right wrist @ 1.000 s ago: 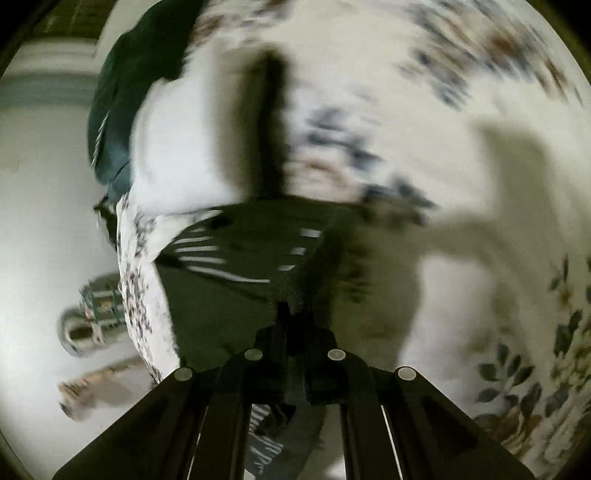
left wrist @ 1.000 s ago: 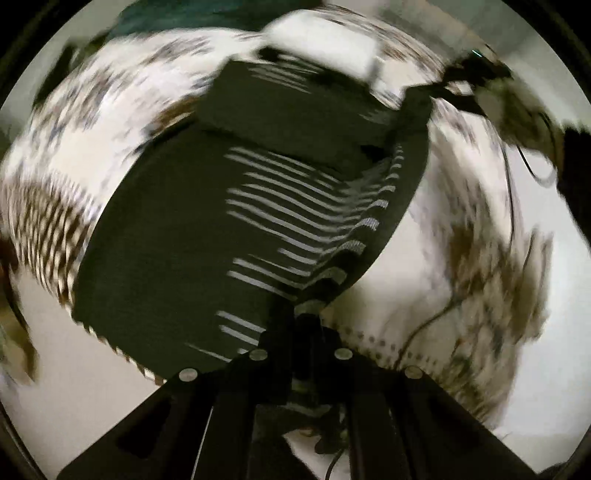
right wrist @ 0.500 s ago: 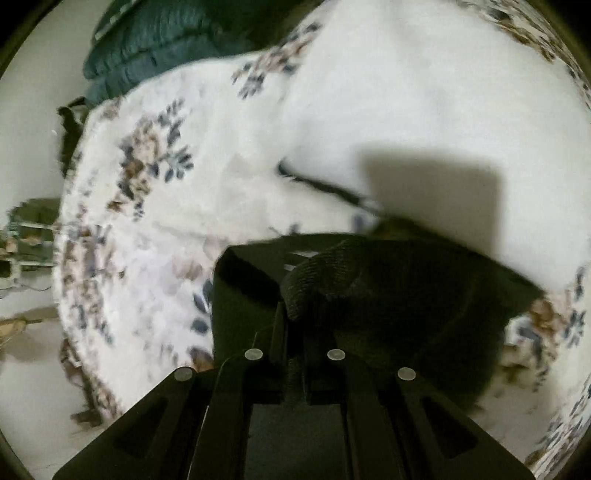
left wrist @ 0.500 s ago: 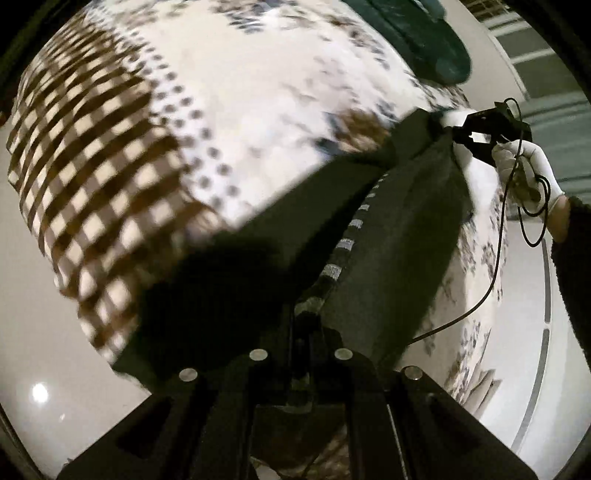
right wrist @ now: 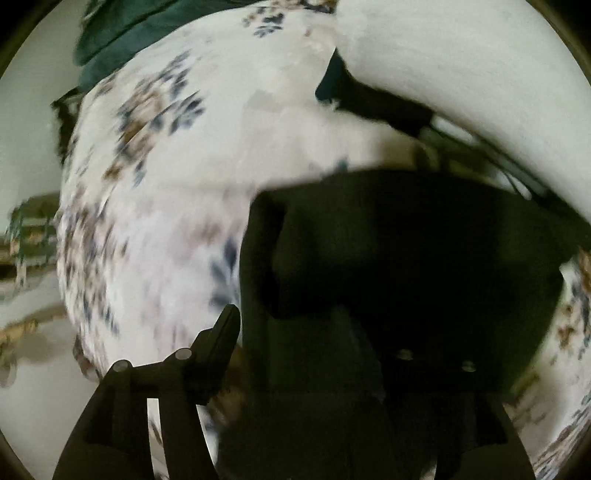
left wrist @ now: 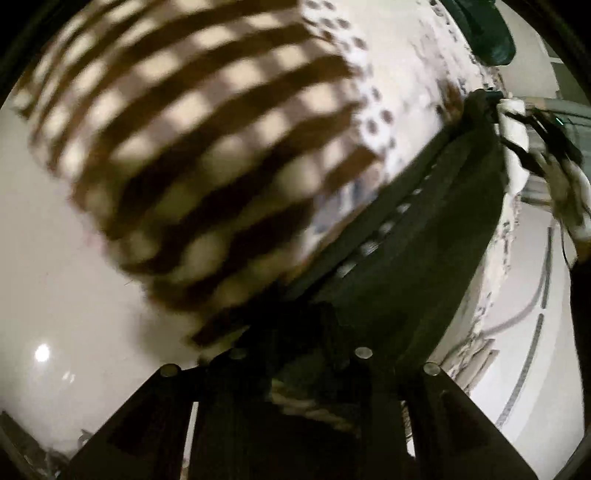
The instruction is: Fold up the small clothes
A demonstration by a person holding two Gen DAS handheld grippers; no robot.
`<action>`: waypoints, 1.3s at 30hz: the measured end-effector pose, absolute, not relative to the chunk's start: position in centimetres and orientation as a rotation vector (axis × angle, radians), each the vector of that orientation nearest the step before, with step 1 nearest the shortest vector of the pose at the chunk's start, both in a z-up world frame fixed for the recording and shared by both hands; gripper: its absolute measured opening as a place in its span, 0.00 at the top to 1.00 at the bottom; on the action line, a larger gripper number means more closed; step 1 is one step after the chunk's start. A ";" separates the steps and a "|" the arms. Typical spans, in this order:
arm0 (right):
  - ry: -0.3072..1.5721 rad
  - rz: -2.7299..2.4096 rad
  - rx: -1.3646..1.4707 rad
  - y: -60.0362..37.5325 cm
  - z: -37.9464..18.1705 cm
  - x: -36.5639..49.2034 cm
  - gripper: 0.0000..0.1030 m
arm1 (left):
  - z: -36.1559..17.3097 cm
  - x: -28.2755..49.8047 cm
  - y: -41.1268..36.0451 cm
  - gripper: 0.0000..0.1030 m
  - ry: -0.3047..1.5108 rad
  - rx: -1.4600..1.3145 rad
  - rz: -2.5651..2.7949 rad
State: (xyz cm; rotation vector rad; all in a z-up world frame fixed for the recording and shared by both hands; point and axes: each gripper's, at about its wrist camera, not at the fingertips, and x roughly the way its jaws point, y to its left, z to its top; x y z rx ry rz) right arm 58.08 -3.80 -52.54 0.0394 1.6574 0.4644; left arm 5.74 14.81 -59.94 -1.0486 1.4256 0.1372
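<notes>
Both claws have just been opening. The left gripper is only slightly parted, with the dark knitted garment with pale stripes between its fingers. The right gripper is spread wide over the garment's fold. It lies on the floral white bedsheet, and a dark green cushion sits at 11 o'clock.

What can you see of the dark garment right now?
The dark garment is a soft, near-black knit piece lying folded over on the floral bedspread, with pale stripes along one edge in the left wrist view. The right gripper stands open over it, its jaws having just been opening; the cloth lies between its fingers.
</notes>
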 end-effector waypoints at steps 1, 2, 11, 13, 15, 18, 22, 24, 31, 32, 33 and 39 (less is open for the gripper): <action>1.656 0.478 0.026 -4.2 -52.0 57.1 0.36 | -59.6 5.5 15.0 0.69 1.441 -1.030 0.158; 1.653 0.490 0.009 -4.9 -51.3 55.5 0.31 | -59.2 5.3 15.1 0.66 1.444 -1.021 0.174; 1.745 0.468 0.072 -15.5 -52.8 36.1 0.29 | -56.7 10.3 11.7 0.42 1.401 -0.840 0.175; 1.811 0.446 0.157 -17.0 -55.3 30.8 0.29 | -57.6 11.6 10.3 0.42 1.461 -0.677 0.223; 1.855 0.428 0.208 -17.8 -57.1 26.7 0.29 | -58.4 12.1 10.3 0.42 1.494 -0.603 0.264; 1.894 0.407 0.225 -18.0 -59.7 21.3 0.29 | -58.7 11.8 11.6 0.39 1.501 -0.597 0.311; 1.890 0.388 0.252 -18.7 -60.6 17.7 0.29 | -56.9 10.8 13.0 0.39 1.499 -0.558 0.332; 1.872 0.403 0.270 -19.3 -60.0 16.9 0.29 | -56.1 10.7 13.0 0.41 1.501 -0.509 0.336; 1.906 0.428 0.477 -22.5 -59.6 15.5 0.29 | -57.1 12.8 11.9 0.41 1.481 -0.614 0.085; 1.911 0.434 0.518 -22.9 -59.7 15.3 0.29 | -58.0 13.1 11.7 0.41 1.500 -0.628 0.045; 1.922 0.431 0.581 -23.4 -60.3 14.6 0.29 | -58.5 13.4 11.4 0.41 1.516 -0.630 0.004; 1.906 0.404 0.761 -24.3 -62.9 11.3 0.29 | -59.6 13.8 11.5 0.41 1.545 -0.564 -0.199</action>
